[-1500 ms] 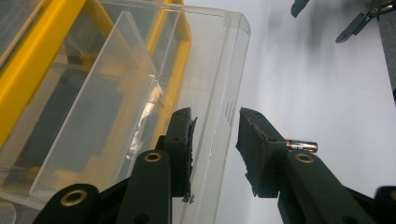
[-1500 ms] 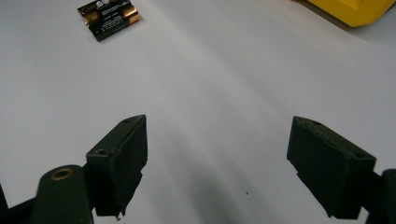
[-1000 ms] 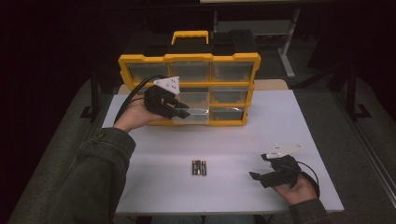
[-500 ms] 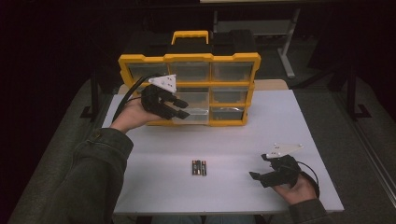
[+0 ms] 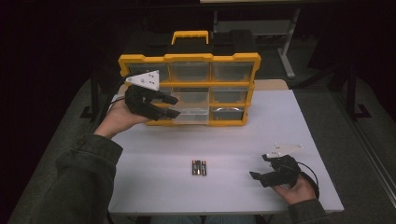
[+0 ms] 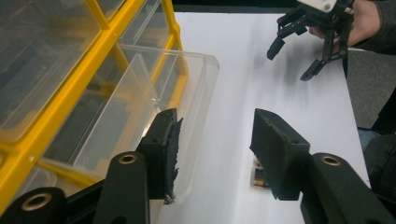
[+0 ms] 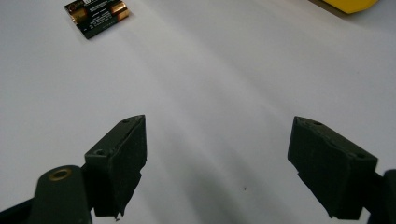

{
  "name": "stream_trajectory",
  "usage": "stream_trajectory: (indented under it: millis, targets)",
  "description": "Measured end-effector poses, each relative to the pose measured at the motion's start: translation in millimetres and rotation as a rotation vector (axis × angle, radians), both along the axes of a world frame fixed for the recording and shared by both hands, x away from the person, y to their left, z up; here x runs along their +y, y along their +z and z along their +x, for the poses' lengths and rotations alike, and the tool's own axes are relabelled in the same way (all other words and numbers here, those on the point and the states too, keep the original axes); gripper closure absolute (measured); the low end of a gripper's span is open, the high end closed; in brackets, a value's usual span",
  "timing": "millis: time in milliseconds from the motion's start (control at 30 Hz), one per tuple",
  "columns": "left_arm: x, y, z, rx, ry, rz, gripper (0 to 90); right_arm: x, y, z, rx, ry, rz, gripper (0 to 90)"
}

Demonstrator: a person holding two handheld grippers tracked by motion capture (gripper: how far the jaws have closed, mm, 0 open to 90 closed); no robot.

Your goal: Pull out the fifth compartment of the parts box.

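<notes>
Beside the table's far edge, left gripper [image 5: 171, 107] releases the clear drawer [image 5: 192, 113], jaws just opening, empty; withdraw squarely before fetching batteries [image 5: 199, 167].

Overhead light falls on the white bench [image 5: 224, 140]; surroundings lie in near darkness. Soft shadows, slight grain, near jaws somewhat soft-focused.

Clear glossy plastic drawer [image 6: 154, 93] (yellow plastic frame [image 5: 189, 58]), matt white table [image 5: 233, 140]

Olive sleeve [image 5: 79, 182]; black grippers, left [image 5: 169, 106] and right [image 5: 258, 178], with brass rivets, grey three-cornered plates, black cables
</notes>
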State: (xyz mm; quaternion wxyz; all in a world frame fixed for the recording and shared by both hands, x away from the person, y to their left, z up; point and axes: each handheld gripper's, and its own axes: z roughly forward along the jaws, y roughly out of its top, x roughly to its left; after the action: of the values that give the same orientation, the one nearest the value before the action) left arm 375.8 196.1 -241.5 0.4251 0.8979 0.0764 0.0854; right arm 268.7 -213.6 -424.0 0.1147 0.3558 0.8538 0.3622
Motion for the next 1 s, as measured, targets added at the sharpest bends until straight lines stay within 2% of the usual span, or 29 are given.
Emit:
stream_trajectory:
  millis: [200, 300, 467, 633, 733, 833, 967, 1000]
  targets:
    - [15.9, -4.3, -15.8, 0.002, 0.051, -0.016, 46.8, 0.8, -1.9, 1.7, 0.005, -0.009, 0.005, 18.9]
    - [22.8, -10.2, -23.4, 0.015, 0.068, -0.033, 44.6, 0.9, -2.4, 1.0, 0.014, -0.015, 0.009, 18.9]
    - [30.4, -24.6, -39.6, 0.008, 0.100, -0.037, 41.6, -0.3, -2.3, 1.4, 0.000, -0.012, 0.015, 18.9]
    - [36.4, -39.2, -53.4, 0.001, 0.124, -0.036, 38.5, -0.6, -3.4, 1.5, 0.012, -0.018, 0.010, 18.9]
    - [40.5, -47.7, -60.0, 0.012, 0.136, -0.060, 38.1, -1.2, -4.0, 1.6, 0.020, -0.024, 0.015, 18.9]
    - [43.8, -57.0, -66.5, 0.014, 0.149, -0.067, 37.0, -1.5, -4.2, 2.0, 0.022, -0.027, 0.015, 18.9]
    - [47.8, -67.3, -75.3, 0.006, 0.160, -0.077, 35.8, -0.4, -2.3, 2.5, 0.007, -0.022, 0.016, 19.0]
    - [48.9, -69.8, -76.9, 0.015, 0.169, -0.084, 35.8, -0.8, -3.0, 3.0, 0.007, -0.018, 0.016, 19.0]
